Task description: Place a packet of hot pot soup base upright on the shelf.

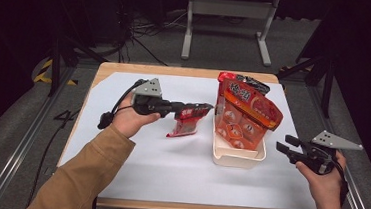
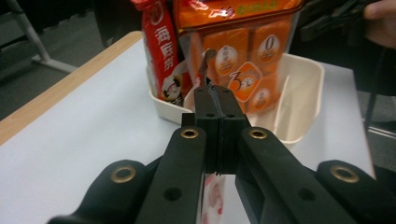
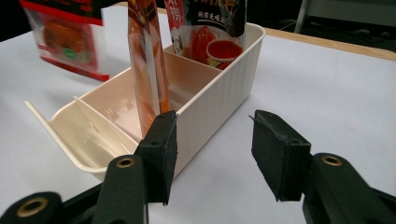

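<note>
Left gripper (image 1: 208,107) clamped (level), right gripper (image 1: 281,143) agape.

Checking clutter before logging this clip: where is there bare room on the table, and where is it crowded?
Free: the white table mat before the cream plastic divided bin, and its left part behind the left gripper, shut on a small red snack pouch. Crowded: the bin's far half, with the orange packet. The right gripper is open beside it.

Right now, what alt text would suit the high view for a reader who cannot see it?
The left tongs hold a small red snack packet above a white-covered table, beside a cream plastic divided bin holding a large orange packet. The right tongs wait open, to the bin's right.
</note>
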Demonstrator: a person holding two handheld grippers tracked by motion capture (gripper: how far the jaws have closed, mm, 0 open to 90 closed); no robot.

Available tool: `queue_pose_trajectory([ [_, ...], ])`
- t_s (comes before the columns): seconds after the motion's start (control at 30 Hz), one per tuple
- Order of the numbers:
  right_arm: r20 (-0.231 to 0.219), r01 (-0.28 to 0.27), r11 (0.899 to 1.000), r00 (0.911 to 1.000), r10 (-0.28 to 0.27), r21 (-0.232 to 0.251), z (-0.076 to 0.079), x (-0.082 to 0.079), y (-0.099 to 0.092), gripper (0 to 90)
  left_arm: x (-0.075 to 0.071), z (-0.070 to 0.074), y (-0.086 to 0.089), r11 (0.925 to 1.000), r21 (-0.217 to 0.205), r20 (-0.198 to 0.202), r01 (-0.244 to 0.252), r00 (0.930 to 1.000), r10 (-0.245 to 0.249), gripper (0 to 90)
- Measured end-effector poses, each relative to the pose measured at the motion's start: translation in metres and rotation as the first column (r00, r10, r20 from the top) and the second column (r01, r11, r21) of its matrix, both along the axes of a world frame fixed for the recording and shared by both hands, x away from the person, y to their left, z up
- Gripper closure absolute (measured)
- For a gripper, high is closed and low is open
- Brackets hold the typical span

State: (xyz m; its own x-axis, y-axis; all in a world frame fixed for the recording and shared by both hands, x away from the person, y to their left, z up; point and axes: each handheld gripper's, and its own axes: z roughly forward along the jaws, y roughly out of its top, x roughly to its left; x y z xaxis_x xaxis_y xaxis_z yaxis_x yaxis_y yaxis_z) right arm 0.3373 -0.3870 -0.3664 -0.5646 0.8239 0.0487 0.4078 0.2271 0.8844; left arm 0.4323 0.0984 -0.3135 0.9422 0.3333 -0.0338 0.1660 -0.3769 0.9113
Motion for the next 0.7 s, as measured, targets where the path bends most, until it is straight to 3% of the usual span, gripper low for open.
queue_pose_trajectory([
  [0.27, -0.002, -0.001, 1.0, 1.0, 0.001, -0.005, -0.001, 0.001, 0.001, 50.8, -0.019, 0.016, 0.004, 0.9981, -0.034, -0.016, 0.052, 0.9985, -0.053, 90.0],
  [0.7, -0.004, -0.008, 1.0, 1.0, 0.008, -0.006, -0.001, 0.002, 0.002, 50.9, -0.036, 0.033, 0.0, 0.9895, -0.083, 0.004, 0.118, 0.993, -0.118, 90.0],
])
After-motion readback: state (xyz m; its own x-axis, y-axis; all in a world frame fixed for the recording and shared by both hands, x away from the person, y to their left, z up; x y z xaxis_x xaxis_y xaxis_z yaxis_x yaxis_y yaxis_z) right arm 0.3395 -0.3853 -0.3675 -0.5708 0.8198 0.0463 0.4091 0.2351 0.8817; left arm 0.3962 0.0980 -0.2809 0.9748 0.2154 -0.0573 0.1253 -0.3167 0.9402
